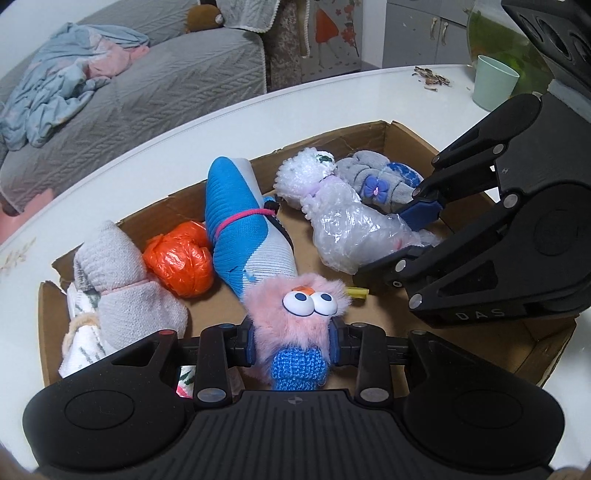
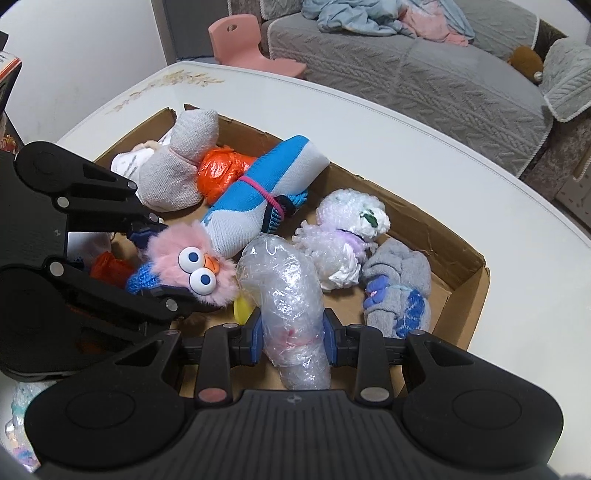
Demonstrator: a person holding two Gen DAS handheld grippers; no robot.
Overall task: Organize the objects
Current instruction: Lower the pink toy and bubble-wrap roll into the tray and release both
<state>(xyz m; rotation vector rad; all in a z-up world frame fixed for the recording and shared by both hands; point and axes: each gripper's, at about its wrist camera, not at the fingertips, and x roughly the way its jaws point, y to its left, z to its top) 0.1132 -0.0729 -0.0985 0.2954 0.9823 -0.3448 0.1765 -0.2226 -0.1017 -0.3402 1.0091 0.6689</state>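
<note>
A shallow cardboard box (image 1: 391, 134) (image 2: 469, 254) on a white table holds several bundles. My left gripper (image 1: 291, 345) (image 2: 157, 258) is shut on a pink fuzzy toy with googly eyes and a blue knit base (image 1: 295, 314) (image 2: 192, 266) over the box's near side. My right gripper (image 2: 293, 338) (image 1: 410, 236) is shut on a clear bubble-wrap roll (image 2: 284, 291) (image 1: 351, 229) inside the box. A blue and white rolled sock (image 1: 240, 221) (image 2: 255, 195), an orange plastic ball (image 1: 181, 258) (image 2: 221, 170) and a grey sock bundle (image 1: 114, 280) (image 2: 177, 166) lie beside them.
A white bubble-wrap bundle (image 1: 306, 173) (image 2: 347, 229) and a grey sock with a purple flower (image 1: 376, 181) (image 2: 399, 288) lie in the box. A green cup (image 1: 495, 83) and a fish bowl (image 1: 495, 33) stand on the table. A grey sofa (image 2: 443, 74) and a pink stool (image 2: 247, 40) stand beyond.
</note>
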